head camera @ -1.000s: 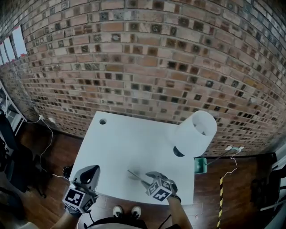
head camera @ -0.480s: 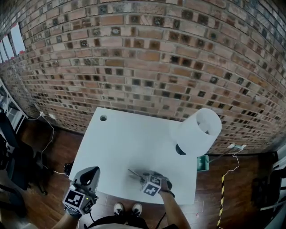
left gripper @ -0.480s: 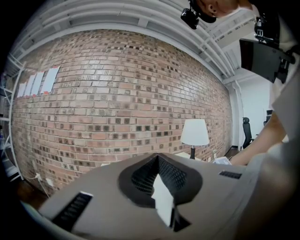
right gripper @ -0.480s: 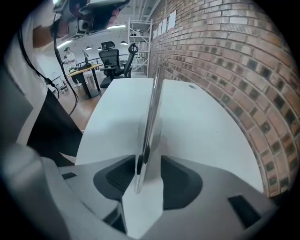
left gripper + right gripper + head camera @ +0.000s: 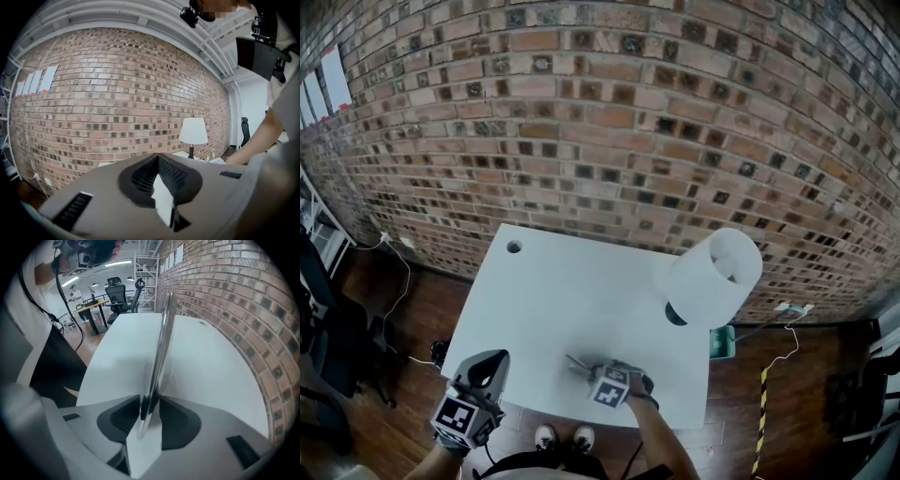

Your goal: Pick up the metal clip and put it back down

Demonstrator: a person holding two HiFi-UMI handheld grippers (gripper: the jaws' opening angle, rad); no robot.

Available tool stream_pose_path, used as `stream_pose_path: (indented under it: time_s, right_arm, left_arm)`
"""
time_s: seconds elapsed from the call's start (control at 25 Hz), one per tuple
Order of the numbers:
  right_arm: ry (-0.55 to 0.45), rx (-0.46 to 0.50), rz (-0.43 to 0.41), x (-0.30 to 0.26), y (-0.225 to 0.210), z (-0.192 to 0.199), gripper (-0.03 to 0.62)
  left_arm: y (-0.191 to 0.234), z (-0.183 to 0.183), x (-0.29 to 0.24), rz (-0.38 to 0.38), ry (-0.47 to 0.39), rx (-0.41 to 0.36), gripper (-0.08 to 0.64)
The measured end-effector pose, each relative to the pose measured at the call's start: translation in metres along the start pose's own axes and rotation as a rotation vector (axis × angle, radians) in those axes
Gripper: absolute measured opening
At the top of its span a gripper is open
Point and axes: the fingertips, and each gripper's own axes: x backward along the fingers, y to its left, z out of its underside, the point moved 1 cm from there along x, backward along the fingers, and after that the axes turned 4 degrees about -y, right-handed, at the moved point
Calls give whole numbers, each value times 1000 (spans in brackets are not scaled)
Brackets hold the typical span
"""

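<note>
right gripper [image 5: 596,375]: down on the white counter [image 5: 553,300] near its front edge, marker cube on top. Jaws have just been closing.
right gripper view only: both pads sit against the metal clip [image 5: 161,343], clamped on its near end. The strip stands on edge and runs away from the gripper [image 5: 150,406] over the counter [image 5: 211,362].
head view only: the metal clip [image 5: 577,363] shows as a thin sliver poking out up-left of the right gripper. Can't tell from here whether it touches the counter.
left gripper [image 5: 487,367]: off the counter's front-left corner, over the wood floor [image 5: 403,328].
left gripper view only: jaws together, nothing between them [image 5: 159,183]. Gripper points about level at the brick wall [image 5: 117,103]. The table lamp [image 5: 193,132] is seen side-on, with the person's arm at the right edge.
lamp: white shade [image 5: 712,277] at the counter's right side, well apart from the clip.
vs 1 s ago: the right gripper sits lower and closer to the clip, with its cube smaller in the head view. Left gripper, lamp and clip position on the counter are unchanged.
</note>
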Motion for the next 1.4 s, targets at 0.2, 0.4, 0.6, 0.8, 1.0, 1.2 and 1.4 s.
stream_pose_path:
  time_s: [0.2,0.4,0.6,0.8,1.0,1.2,1.4]
  right_arm:
    - [-25,-22,-16,1,5,-2,92]
    - [15,-3,-15,1,6,0,91]
    - [23,45,25,4,3,0,92]
    - [27,-4,37,13,-1,4,90]
    - [-9,-63,71,28,-12,0,89]
    - [-24,-91,104,51,-24,-5,87]
    - [-74,-140,160,73,-35,-16,87]
  left_arm:
    - [-6,-1,-1,14,0,3,21]
    - [-5,0,1,16,-6,-5,21]
    - [-7,0,2,14,-8,5,21]
    - [-8,0,3,20,-13,9,21]
    - [-7,3,3,31,-21,4,21]
    - [-8,0,0,42,-33,3,21]
    - [-8,-5,-1,44,-39,15,21]
